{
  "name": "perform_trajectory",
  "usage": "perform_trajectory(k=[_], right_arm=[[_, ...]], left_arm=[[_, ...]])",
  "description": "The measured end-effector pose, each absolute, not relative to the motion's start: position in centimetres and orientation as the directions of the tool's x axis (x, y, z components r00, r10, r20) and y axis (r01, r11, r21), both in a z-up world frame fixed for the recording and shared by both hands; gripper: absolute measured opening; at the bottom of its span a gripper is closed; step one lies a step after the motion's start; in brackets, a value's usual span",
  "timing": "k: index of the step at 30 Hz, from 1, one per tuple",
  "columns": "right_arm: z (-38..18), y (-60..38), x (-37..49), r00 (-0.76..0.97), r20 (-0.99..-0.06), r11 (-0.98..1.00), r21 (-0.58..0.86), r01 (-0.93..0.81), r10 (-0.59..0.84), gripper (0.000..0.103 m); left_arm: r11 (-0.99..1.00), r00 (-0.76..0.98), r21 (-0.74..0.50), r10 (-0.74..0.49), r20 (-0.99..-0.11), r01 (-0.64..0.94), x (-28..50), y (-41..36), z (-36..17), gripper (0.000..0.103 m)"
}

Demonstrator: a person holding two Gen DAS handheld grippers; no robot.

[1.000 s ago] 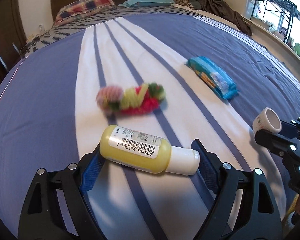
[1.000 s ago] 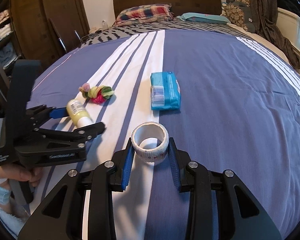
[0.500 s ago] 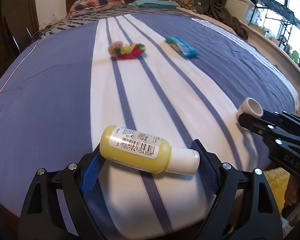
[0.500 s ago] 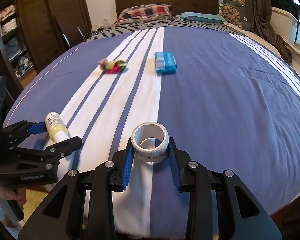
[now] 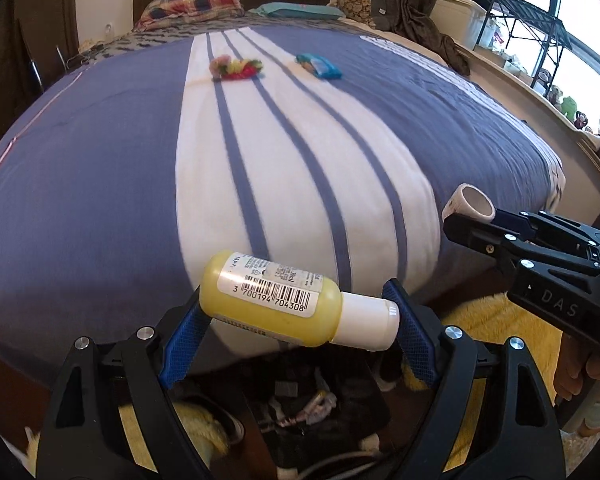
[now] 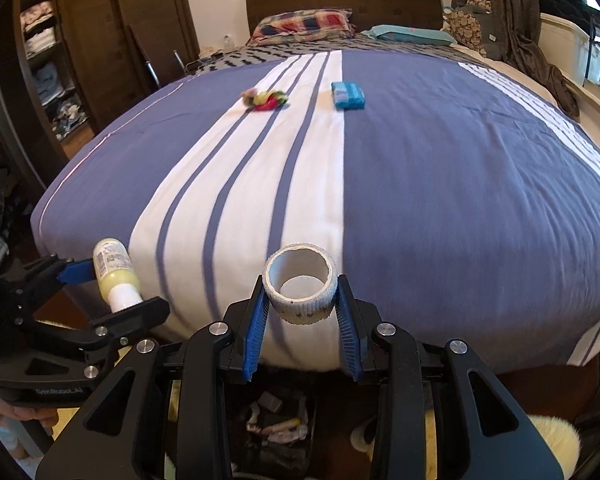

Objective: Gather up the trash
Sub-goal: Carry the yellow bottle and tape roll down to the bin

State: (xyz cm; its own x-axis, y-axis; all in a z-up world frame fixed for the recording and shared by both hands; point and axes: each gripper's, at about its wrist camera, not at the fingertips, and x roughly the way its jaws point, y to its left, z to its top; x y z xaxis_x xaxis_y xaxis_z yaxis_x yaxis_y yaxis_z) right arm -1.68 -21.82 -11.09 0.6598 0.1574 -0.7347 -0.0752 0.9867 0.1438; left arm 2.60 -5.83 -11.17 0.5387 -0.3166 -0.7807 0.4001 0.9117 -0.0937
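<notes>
My left gripper (image 5: pixel 298 322) is shut on a yellow bottle (image 5: pixel 276 304) with a white cap, held sideways beyond the foot of the bed. It also shows in the right wrist view (image 6: pixel 114 276). My right gripper (image 6: pixel 302 308) is shut on a white tape roll (image 6: pixel 300 288), also seen in the left wrist view (image 5: pixel 471 203). Below both grippers sits a dark bin (image 5: pixel 320 404) with scraps inside; in the right wrist view the bin (image 6: pixel 276 428) lies under the fingers. A colourful yarn bundle (image 6: pixel 265 99) and a blue wipes pack (image 6: pixel 348 95) lie far up the bed.
The bed has a blue and white striped cover (image 6: pixel 440 160), pillows (image 6: pixel 304 26) and a dark headboard. A yellow rug (image 5: pixel 496 320) lies on the floor at the foot. A wardrobe (image 6: pixel 60 60) stands left; shelves and a window (image 5: pixel 540 40) are right.
Both grippers have pulled back from the middle of the bed to beyond its foot, each keeping its object. The bin and the rug have come into view below.
</notes>
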Motion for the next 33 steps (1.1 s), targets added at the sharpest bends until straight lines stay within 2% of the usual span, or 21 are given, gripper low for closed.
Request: perform_trajectory(k=[21, 33], right_arm=[[-19.8, -19.2, -5.1, 0.484, -0.856, 0.983, 0.16, -0.09, 0.184, 0.034], [-25.1, -18.8, -3.6, 0.315, -0.914, 0.966, 0.245, -0.078, 0.258, 0.034]], left_arm=[[0.925, 0.365, -0.135, -0.27, -0.891, 0.356, -1.9, -4.4, -21.4, 0.081], [0.921, 0.197, -0.179, -0.258, -0.946, 0.346, -1.8, -5.0, -27.8, 0.081]])
